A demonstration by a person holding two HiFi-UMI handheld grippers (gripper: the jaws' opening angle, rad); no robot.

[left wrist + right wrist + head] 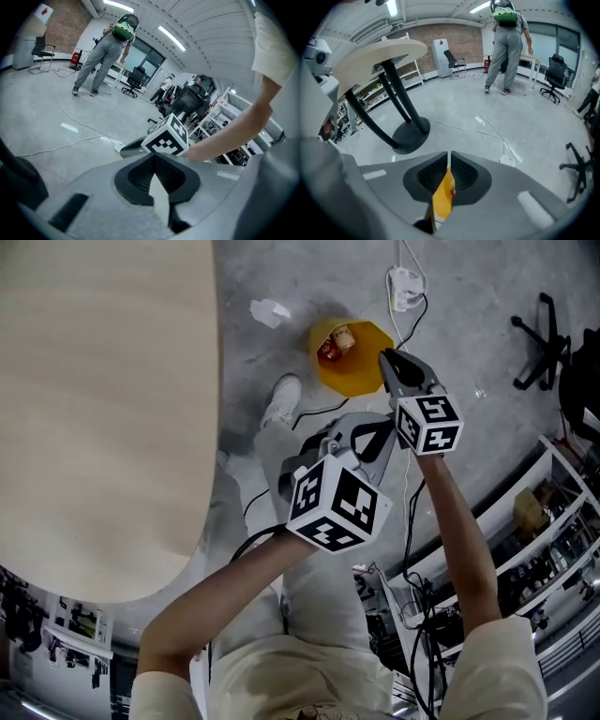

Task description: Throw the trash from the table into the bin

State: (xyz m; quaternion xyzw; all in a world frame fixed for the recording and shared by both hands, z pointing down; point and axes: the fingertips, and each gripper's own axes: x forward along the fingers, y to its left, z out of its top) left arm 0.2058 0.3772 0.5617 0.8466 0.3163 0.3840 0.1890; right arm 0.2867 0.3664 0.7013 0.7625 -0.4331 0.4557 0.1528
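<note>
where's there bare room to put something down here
The whole visible tabletop is bare, bordered by its curved edge. The floor near the yellow bin is crowded: crumpled paper, power strip and cables; barer toward the chair base.

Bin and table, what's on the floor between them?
Head view: crumpled white paper and the person's shoe lie between yellow bin and table.

A pale grey concrete floor (534,122) runs through a big open room, crossed by a white cable (487,129). A round wooden tabletop (103,409) stands on slanted black legs (396,93) with a round base (411,136). Behind it is a brick wall (464,40) – a white cabinet (439,56) and a chair (454,61) stand against it. Black office chairs (555,75) sit near tall windows (143,58). Light strips (171,37) line the white ceiling, and shelves (553,531) stand at one side.
</note>
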